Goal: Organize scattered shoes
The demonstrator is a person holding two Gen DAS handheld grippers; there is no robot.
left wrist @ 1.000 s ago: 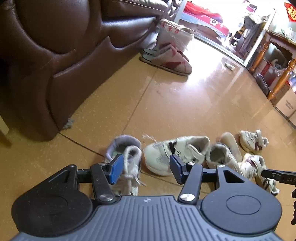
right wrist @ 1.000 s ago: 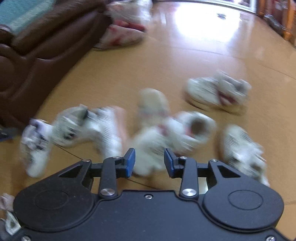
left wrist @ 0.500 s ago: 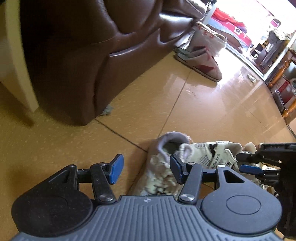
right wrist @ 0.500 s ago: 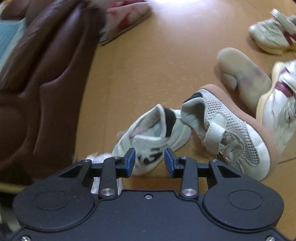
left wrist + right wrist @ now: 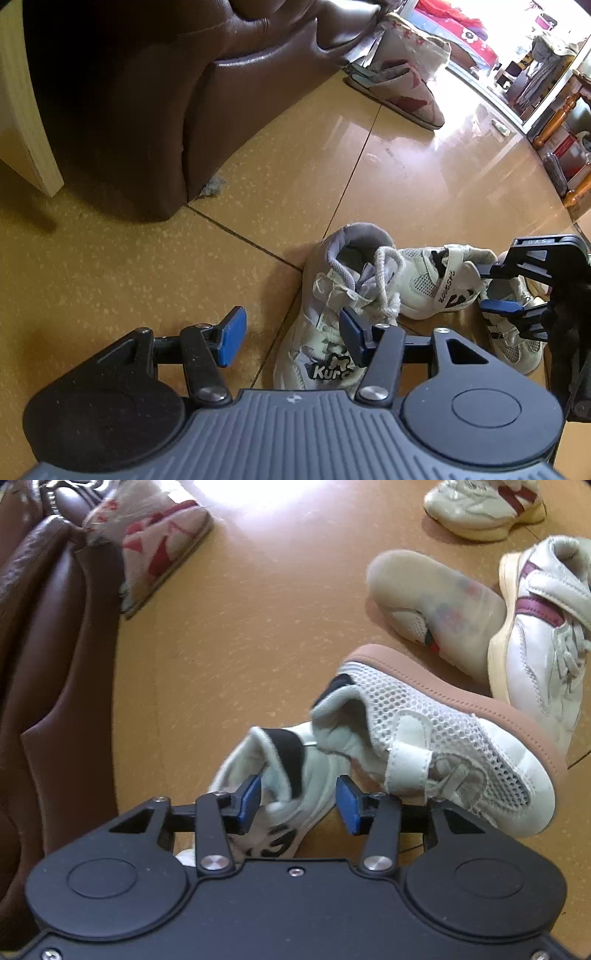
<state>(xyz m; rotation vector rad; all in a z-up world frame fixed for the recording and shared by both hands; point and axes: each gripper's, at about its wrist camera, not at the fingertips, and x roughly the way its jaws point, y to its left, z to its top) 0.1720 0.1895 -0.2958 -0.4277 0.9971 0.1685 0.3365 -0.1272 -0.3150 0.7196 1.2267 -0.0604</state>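
Although both grippers had come down among the shoes, we judged the tidying barely begun, for nothing had been lined up and no shoe was in a grip. Our left gripper (image 5: 291,334) hung with its fingers well apart over bare floor, the right-hand pad just at the laces of the grey-collared lace-up sneaker (image 5: 332,314), and nothing was clamped. Our right gripper (image 5: 297,801) stood with its fingers moderately apart astride the collar of the cream strap sneaker with black marks (image 5: 280,775); the pads seemed not to press on it, though the view there was too close to be sure. That shoe lay just beside the lace-up one and touched the white mesh sneaker with a tan sole (image 5: 443,738), which was tipped on its side. Beyond it a shoe lay sole-up (image 5: 436,602), next to a white and maroon sneaker (image 5: 539,627), with its likely mate (image 5: 484,506) farther off. A pair of patterned slippers (image 5: 402,85) sat against the brown leather sofa (image 5: 166,92). All of this remained to be paired and set in order. The floor (image 5: 424,177) was glossy tan tile with dark seams, a dust clump at the sofa's corner, wooden furniture and bright daylight at the far side.
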